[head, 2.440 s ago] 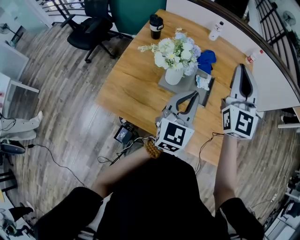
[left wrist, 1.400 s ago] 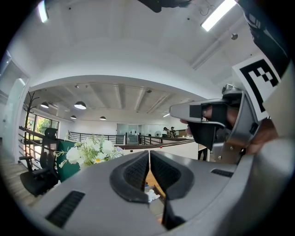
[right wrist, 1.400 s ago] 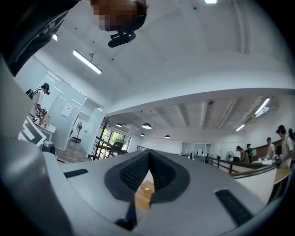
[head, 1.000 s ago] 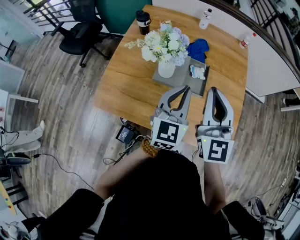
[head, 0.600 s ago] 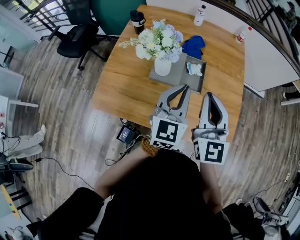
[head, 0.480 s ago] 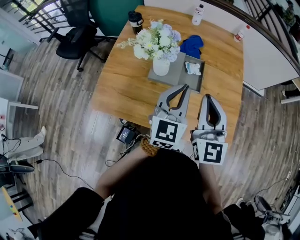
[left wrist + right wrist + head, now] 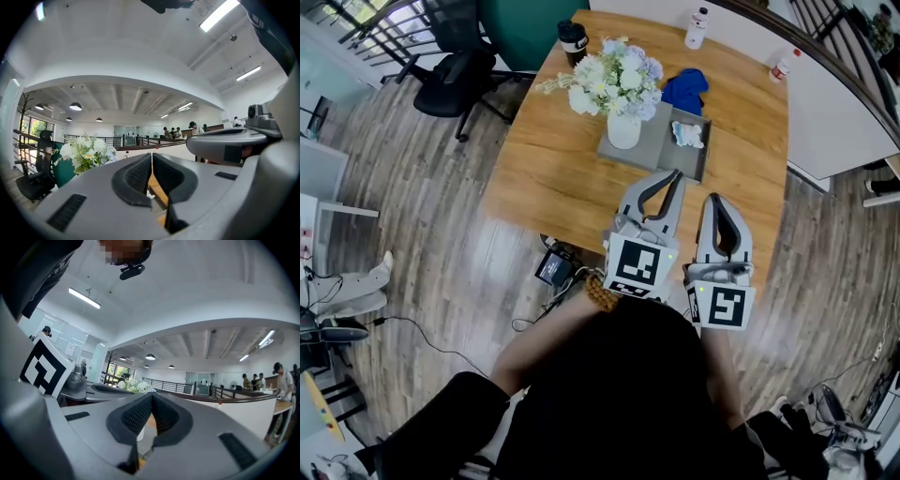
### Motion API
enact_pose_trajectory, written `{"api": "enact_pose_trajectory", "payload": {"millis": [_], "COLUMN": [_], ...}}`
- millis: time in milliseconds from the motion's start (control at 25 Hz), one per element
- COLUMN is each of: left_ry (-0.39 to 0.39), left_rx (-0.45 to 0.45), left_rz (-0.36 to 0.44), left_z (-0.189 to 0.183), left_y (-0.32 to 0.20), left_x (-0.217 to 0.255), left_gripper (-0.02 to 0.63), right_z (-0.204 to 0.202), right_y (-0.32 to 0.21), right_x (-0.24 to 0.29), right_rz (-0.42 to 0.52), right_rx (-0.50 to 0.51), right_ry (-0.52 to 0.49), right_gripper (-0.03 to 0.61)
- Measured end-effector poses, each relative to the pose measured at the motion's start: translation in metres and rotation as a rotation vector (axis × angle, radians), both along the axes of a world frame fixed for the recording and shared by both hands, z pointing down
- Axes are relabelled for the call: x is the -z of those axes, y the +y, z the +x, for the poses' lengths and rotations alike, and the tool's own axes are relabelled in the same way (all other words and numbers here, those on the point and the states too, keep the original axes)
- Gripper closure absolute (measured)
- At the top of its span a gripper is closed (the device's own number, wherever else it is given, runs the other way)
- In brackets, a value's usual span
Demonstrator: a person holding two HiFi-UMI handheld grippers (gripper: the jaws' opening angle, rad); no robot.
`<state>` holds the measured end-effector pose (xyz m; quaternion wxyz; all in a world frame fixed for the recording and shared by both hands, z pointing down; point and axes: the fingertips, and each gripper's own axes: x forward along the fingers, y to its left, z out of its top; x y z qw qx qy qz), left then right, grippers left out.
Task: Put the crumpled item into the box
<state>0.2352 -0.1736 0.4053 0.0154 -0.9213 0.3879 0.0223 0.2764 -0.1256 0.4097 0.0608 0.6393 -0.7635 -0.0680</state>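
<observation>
Desk [image 7: 548, 164]: wooden; the person stands at its near edge.
Box [image 7: 654, 153]: grey, low, mid-desk, nearer the far edge than the near one.
Vase of flowers [image 7: 616, 82]: stands on the box's left part.
Left tongs [image 7: 675, 174]: over the near edge, pads closed together, nothing between them.
Right tongs [image 7: 715, 199]: beside the left pair, also closed and empty.
Cloth [image 7: 684, 91]: blue, bunched, on the desk just beyond the box's far side.
Wad [image 7: 686, 136]: small, white with some blue, lying on the box's right part.

Progress: I take the wad to be the crumpled item. If so, it is already in the box and nothing is left to do. If the cloth is meant, it is not yet in the box.
</observation>
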Motion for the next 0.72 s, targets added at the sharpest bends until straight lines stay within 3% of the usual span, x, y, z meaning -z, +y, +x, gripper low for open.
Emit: {"api": "enact_pose_trajectory", "payload": {"millis": [720], "left_ry": [-0.003], "left_rx": [0.021], "left_rz": [-0.011], "left_z": [-0.006], "left_y": [-0.002], "left_x": [-0.008], "left_gripper": [0.588], "right_z": [-0.008], "right_y": [-0.003], "right_x": [-0.014], "right_rz": [-0.031], "right_rx": [0.016], "right_ry": [-0.009], "right_gripper": [0.588]}}
